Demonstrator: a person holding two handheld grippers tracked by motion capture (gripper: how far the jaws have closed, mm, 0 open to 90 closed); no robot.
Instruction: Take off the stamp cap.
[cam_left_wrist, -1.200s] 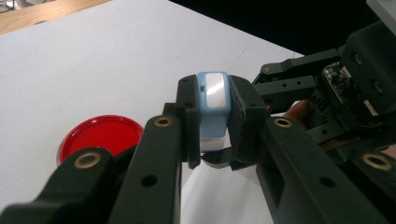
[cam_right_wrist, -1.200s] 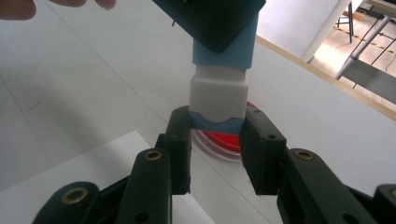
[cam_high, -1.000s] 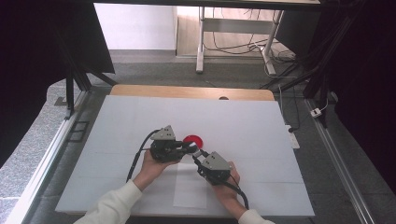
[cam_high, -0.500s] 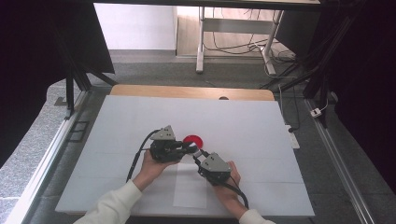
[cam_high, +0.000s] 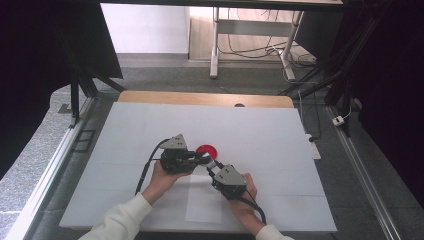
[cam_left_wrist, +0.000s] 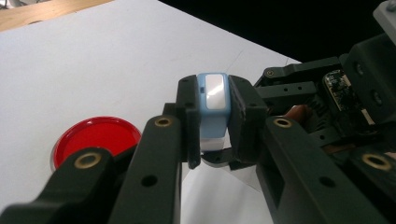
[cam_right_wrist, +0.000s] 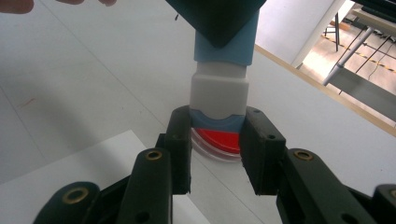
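Both grippers (cam_high: 207, 161) (cam_high: 214, 168) clamp 1 blue-and-white device (cam_left_wrist: 212, 105), its middle hidden by jaws.

The dish (cam_high: 207, 150) lies on the table (cam_high: 300, 165). The small block (cam_left_wrist: 212, 105) hangs at its five o'clock, between the left gripper (cam_high: 206, 160) at nine and the right gripper (cam_high: 214, 167) at four.

My bench (cam_high: 150, 125), white-topped with a wooden strip (cam_high: 205, 98) along its far edge, stands on grey carpet (cam_high: 45, 145). Beyond that edge are pale flooring, white table legs (cam_high: 215, 45) with trailing cables (cam_high: 240, 47), and black curtains (cam_high: 45, 50) at both sides.
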